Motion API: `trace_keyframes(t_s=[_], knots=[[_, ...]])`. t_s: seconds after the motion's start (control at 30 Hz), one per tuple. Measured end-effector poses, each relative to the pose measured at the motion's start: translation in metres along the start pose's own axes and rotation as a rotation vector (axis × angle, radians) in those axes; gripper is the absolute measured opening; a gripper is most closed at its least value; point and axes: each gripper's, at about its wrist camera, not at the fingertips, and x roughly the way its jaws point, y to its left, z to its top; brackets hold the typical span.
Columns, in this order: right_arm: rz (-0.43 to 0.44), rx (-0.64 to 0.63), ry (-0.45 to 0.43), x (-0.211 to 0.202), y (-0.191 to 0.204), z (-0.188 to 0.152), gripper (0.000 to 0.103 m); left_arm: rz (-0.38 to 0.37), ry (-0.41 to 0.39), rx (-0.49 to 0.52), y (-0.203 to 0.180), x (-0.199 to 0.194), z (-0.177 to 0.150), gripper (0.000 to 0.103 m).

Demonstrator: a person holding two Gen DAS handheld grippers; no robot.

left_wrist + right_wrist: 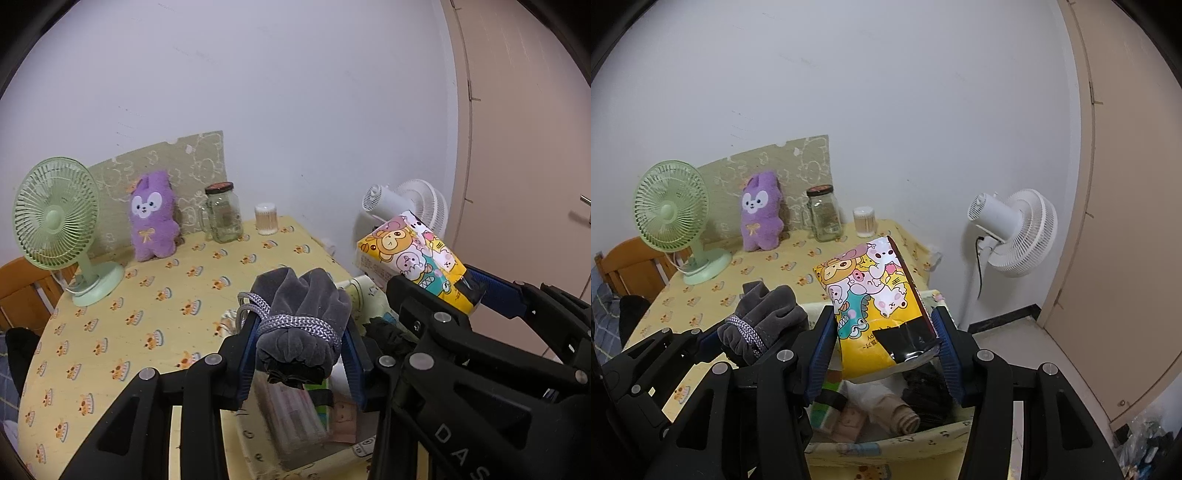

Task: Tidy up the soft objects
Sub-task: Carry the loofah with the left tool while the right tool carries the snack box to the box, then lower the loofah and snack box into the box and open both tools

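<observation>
Two tools pinching, left tool (301,345) a grey pouch (301,317) (cord-tied), right tool (886,343) a cartoon packet (875,295), right view alone shows white fan (1015,230) whole.

I see the plush toy (761,213) on the table (713,295): desk fan (674,218) left of it, jar (824,213) right, wall board (798,166) behind.

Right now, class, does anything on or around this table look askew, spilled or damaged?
Nothing is spilled or broken. The one ragged thing is the patterned board leaning on the wall behind the purple plush: its top edge is notched and chipped. The green fan and the glass jar stand upright.
</observation>
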Motion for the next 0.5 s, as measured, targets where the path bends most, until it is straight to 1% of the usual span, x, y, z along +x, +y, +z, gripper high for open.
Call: trace_keyframes(t_s=[0.27,0.33,0.37,0.4,0.43,0.47,0.5], knots=[[-0.035,0.018,0.036,0.012,-0.013,-0.009,0.055,-0.04,0.05,0.023,-0.009,0.02,-0.006,0.046],[-0.038,0.021,0.046,0.016,-0.014,-0.013,0.055,-0.048,0.068,0.031,-0.01,0.024,-0.009,0.056],[-0.04,0.023,0.048,0.018,-0.014,-0.014,0.055,-0.041,0.076,0.041,-0.011,0.027,-0.01,0.065],[-0.042,0.025,0.054,0.019,-0.015,-0.017,0.055,-0.035,0.081,0.051,-0.012,0.029,-0.012,0.069],[-0.039,0.028,0.061,0.021,-0.016,-0.019,0.055,-0.033,0.083,0.056,-0.012,0.03,-0.013,0.07],[-0.034,0.033,0.069,0.023,-0.016,-0.02,0.055,-0.034,0.09,0.06,-0.012,0.031,-0.014,0.072],[-0.031,0.037,0.074,0.025,-0.016,-0.022,0.055,-0.036,0.098,0.062,-0.012,0.032,-0.015,0.076]])
